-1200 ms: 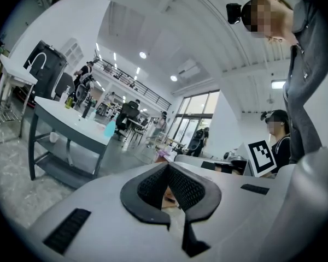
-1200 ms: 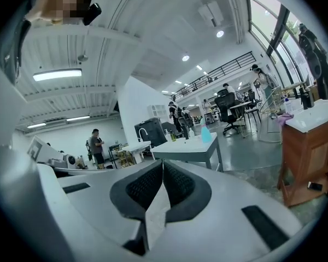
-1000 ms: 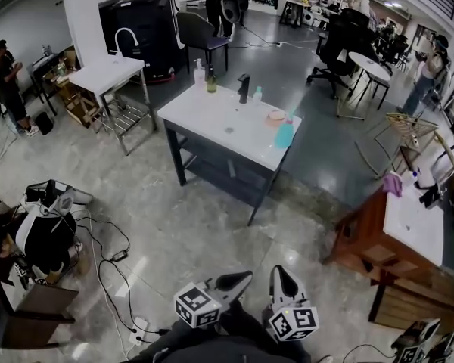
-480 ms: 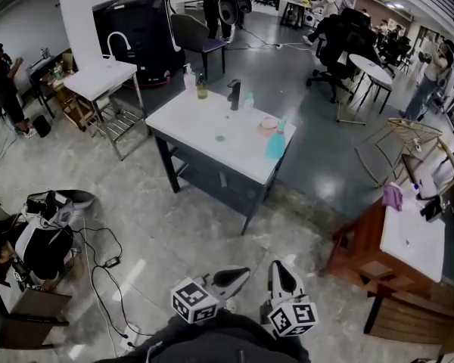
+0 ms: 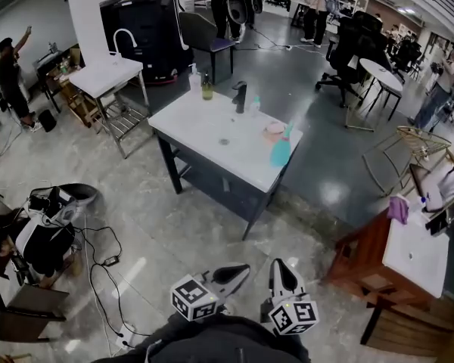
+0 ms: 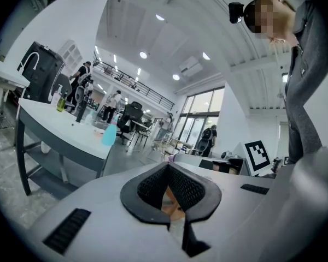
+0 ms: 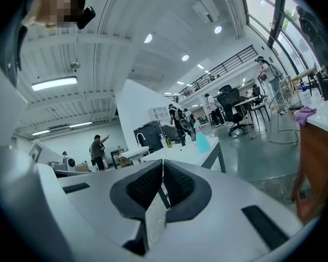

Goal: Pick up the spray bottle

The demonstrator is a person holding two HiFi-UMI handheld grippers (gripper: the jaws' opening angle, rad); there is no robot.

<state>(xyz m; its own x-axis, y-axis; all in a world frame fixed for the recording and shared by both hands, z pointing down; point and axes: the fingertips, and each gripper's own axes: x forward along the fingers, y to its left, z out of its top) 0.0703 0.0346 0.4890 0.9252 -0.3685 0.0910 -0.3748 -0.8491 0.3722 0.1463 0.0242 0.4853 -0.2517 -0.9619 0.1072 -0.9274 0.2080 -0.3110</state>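
Observation:
The teal spray bottle (image 5: 281, 151) stands upright near the right edge of a white-topped table (image 5: 212, 138), far ahead of both grippers. It also shows small in the left gripper view, the spray bottle (image 6: 109, 134), and in the right gripper view, the spray bottle (image 7: 201, 141). My left gripper (image 5: 238, 271) and right gripper (image 5: 280, 267) are held side by side low in the head view, close to my body, above the floor. Both point toward the table. The left gripper (image 6: 165, 168) and the right gripper (image 7: 163, 165) are shut with nothing between them.
On the table are a black faucet (image 5: 240, 95), two pump bottles (image 5: 206, 88), a small clear bottle (image 5: 256, 106) and a pink bowl (image 5: 274, 129). Cables (image 5: 106, 259) and a chair with bags (image 5: 38, 233) lie left; a wooden table (image 5: 408, 255) stands right. People stand at the back.
The view has shifted a little toward the white table, and the wooden table has slid right. Both grippers stay shut and side by side.

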